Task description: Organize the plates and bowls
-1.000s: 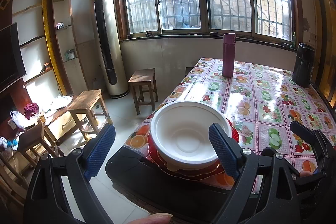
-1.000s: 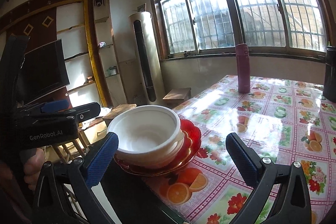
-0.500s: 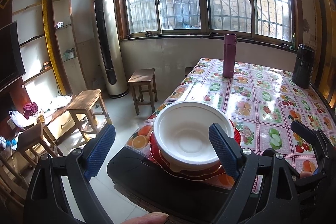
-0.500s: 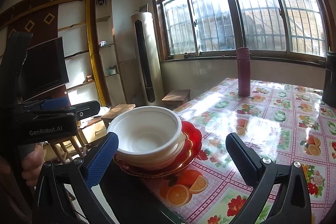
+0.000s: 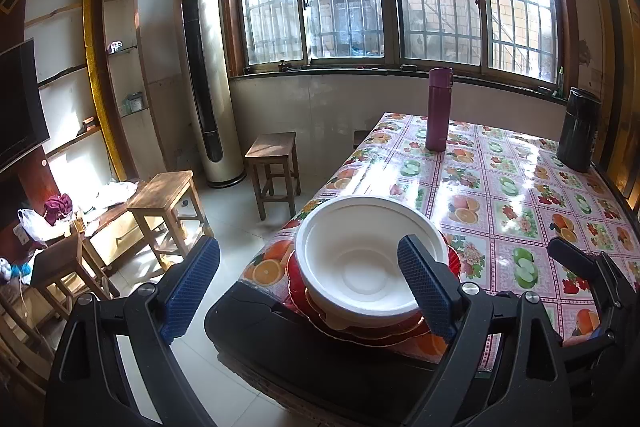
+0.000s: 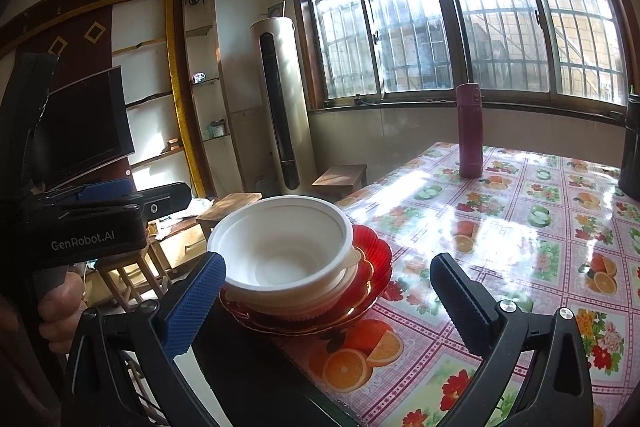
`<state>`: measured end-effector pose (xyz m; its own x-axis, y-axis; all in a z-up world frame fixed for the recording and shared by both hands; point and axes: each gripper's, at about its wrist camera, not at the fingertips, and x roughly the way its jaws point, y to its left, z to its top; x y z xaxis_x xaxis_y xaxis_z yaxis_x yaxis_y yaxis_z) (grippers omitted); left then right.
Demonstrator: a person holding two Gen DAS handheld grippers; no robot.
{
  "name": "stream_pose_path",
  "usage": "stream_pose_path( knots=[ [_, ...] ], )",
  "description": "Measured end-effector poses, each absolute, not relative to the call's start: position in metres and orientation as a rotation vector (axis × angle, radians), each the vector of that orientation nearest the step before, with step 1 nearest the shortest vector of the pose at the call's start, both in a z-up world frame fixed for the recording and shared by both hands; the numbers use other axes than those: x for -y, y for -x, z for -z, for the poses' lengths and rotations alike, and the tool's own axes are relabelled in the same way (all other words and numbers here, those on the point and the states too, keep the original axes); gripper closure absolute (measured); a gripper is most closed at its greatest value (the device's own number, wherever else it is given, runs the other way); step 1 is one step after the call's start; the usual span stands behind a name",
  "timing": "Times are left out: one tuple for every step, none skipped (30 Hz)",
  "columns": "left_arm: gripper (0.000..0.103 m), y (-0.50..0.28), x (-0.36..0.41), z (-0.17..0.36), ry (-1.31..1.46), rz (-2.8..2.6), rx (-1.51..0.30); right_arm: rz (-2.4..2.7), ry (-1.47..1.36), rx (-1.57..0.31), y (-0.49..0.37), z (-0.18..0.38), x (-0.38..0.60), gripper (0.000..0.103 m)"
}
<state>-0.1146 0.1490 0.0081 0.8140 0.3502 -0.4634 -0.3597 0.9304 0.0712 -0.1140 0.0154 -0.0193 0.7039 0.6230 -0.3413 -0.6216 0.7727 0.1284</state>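
Little has moved since the earlier frames: both grippers hold their stations, and the stack sits only slightly higher and further right in the left wrist view, with nothing on the table displaced.

Nearest, the left gripper [image 5: 308, 291] stands with jaws wide apart and empty; its right pad overlaps the bowl's rim in the picture, but no contact can be confirmed. The right gripper [image 6: 326, 301] is likewise spread wide and grips nothing, its left pad just beside the stack.

Next, the task's things: white bowls [image 6: 282, 247], nested one inside another, rest in a red fluted plate [image 6: 374, 261] at the near corner of the table [image 5: 520, 195], on a fruit-print oilcloth and close to the edge.

Farther along the table stand a maroon flask [image 5: 439, 109] and a dark canister [image 5: 578, 131], both well apart from the stack. Wooden stools [image 5: 166, 193] and a tower air conditioner [image 5: 204, 83] lie beyond.

Judgement: the stacking looks largely complete. Should the stack be shifted inward, grip the plate's rim from opposite sides, jaws level, and slide rather than lift, since the light bowls may tip and the plate sits near the table edge.
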Motion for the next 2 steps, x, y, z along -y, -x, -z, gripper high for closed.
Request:
stream_pose_path(
  knots=[
    [0.011, 0.1142, -0.1488, -0.0080, 0.014, -0.377, -0.492, -0.691, -0.002, -0.383, 0.1135, 0.0196, -0.0159, 0.000],
    [0.011, 0.1130, -0.1492, -0.0082, 0.010, -0.374, -0.496, -0.690, 0.001, -0.385, 0.1131, 0.0199, -0.0163, 0.000]
  ],
)
